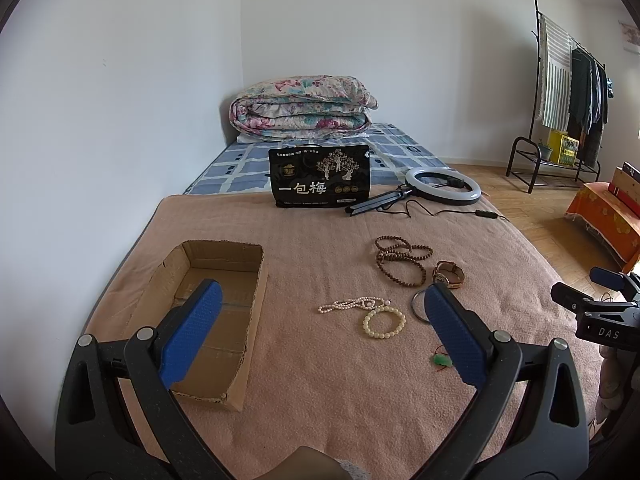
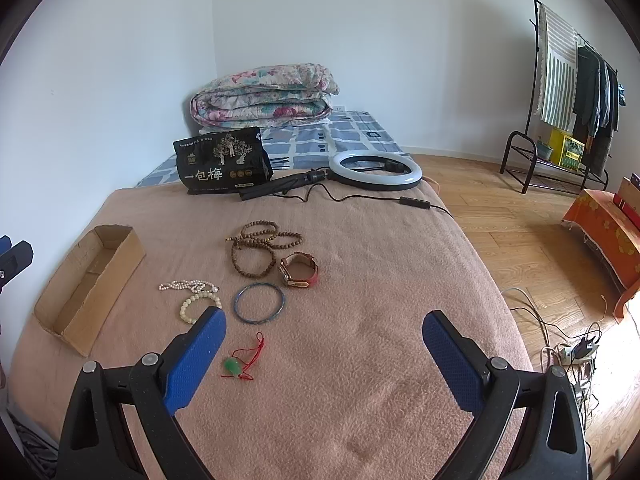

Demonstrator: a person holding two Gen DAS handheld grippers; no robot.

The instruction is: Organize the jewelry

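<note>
A bed covered by a pink blanket [image 2: 360, 360] is recorded as the carrying surface. At its far end a folded floral quilt [image 2: 264, 94] is noted, with a black printed bag [image 2: 222, 166] and a ring light [image 2: 376, 170] lying at the blanket's far edge. An open cardboard box [image 2: 86, 284] (nothing is seen inside it) is placed along the blanket's left edge. Both tools are held above the near edge: the left gripper [image 1: 320, 332] and the right gripper [image 2: 322, 352] are each spread wide, and nothing is held between the blue pads of either. The jewelry is gathered mid-blanket, well apart from the box: brown prayer beads [image 2: 260, 248] farthest, a red-strapped watch [image 2: 299, 270] just beside them, a blue bangle [image 2: 259, 303] nearer, a pearl strand [image 2: 188, 286] touching a cream bead bracelet [image 2: 200, 307], and a green pendant [image 2: 231, 366] on red cord nearest the near edge.
</note>
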